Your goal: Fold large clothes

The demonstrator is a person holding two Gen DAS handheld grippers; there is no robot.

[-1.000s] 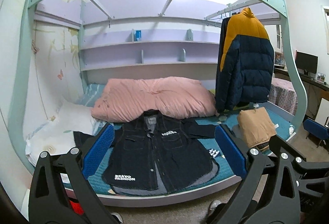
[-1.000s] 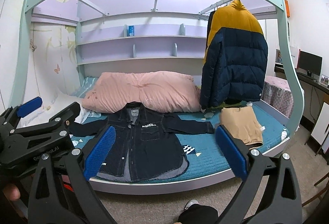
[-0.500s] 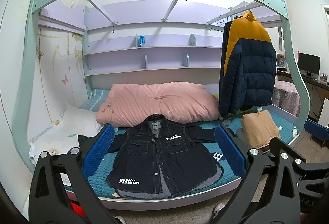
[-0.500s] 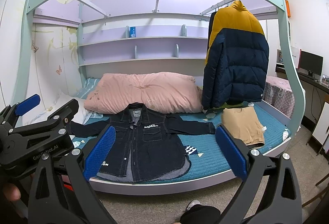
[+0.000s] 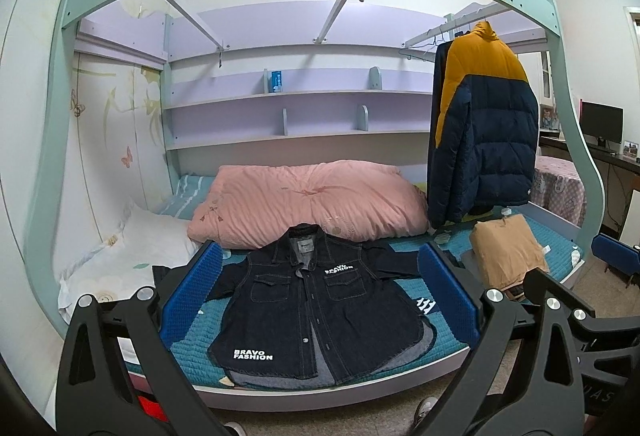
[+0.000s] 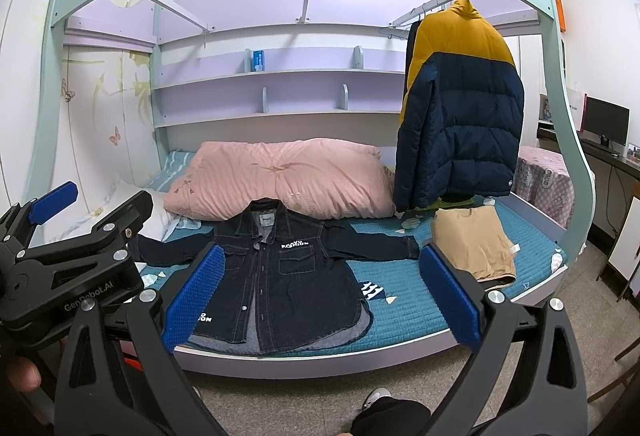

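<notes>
Writing on the jacket: the dark denim jacket [image 5: 312, 300] is showing white capitals "BRAVO FASHION" near the hem on its left-hand front panel and a smaller white line over the chest pocket on the other side, which seems to repeat the same words; a small grey neck label is sitting inside the collar, too small to read.
Writing on the tool: in the right wrist view, the black body of the left gripper [image 6: 60, 236] is carrying pale lettering that reads "GenRobot.AI".
Jacket, look: it is lying face up, buttoned, collar pointing away, both sleeves stretching outward, a lighter grey lining peeking out below the hem.
Jacket, place: it is lying on the teal quilted mattress [image 5: 444, 340], framed between the blue pads of the left gripper [image 5: 320, 300] and well beyond their tips; in the right wrist view it is sitting toward the left pad.
Left jaws: they are standing wide apart and gripping nothing.
Right jaws: the right gripper [image 6: 320, 296] is likewise spreading wide, holding nothing.
Beyond the jaws: a pink duvet [image 5: 308, 200] is lying behind the collar; a folded tan garment [image 6: 474, 244] is resting past the right pad; a navy and yellow puffer coat [image 6: 460, 108] is hanging above it.
</notes>
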